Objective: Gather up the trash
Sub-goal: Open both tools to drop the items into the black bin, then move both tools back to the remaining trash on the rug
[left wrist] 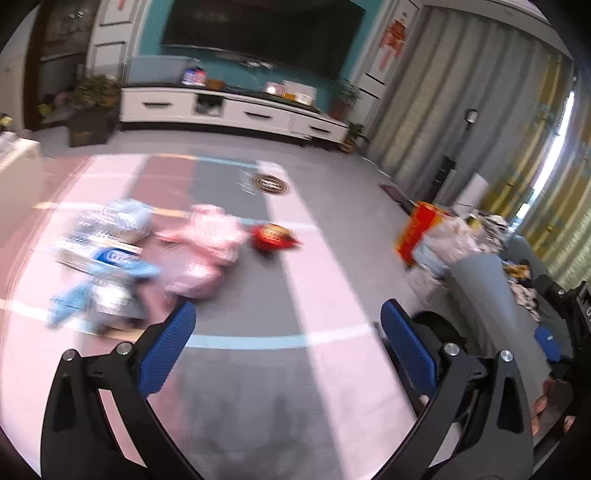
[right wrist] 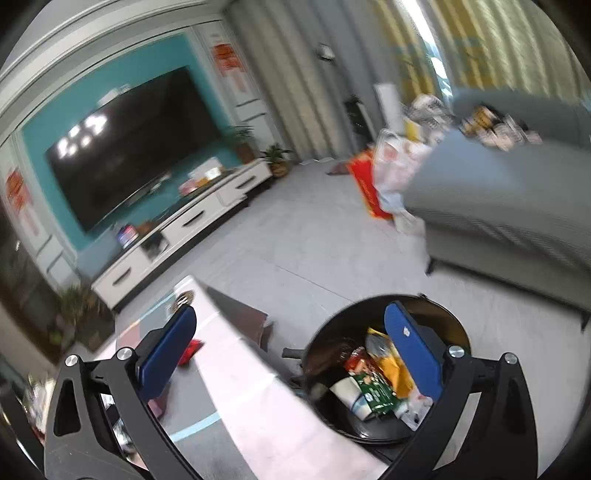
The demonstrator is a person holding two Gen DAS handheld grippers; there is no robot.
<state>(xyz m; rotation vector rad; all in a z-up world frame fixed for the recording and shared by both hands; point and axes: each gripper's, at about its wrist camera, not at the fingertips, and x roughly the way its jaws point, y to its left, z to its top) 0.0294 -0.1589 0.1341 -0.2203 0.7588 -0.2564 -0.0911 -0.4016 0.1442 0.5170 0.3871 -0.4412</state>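
Observation:
In the left wrist view, trash lies blurred on a table mat (left wrist: 236, 369) of pink and grey stripes: blue and white wrappers (left wrist: 103, 247) at the left, a crumpled pink plastic bag (left wrist: 203, 243) in the middle, and a red packet (left wrist: 273, 236) to its right. My left gripper (left wrist: 288, 332) hangs open above the mat in front of them, with nothing between its blue pads. In the right wrist view, a round black bin (right wrist: 325, 325) on the floor beside the table holds a yellow bag, a green packet and a white cup. My right gripper (right wrist: 291, 343) is open and empty, its right finger over the bin.
A white TV stand (left wrist: 236, 110) with a large TV (left wrist: 258, 33) lines the far wall, with potted plants (left wrist: 92, 107) at its ends. A grey sofa (right wrist: 498, 206) stands at the right, with a red box (right wrist: 369, 184) and full bags beside it. Grey tiled floor lies between.

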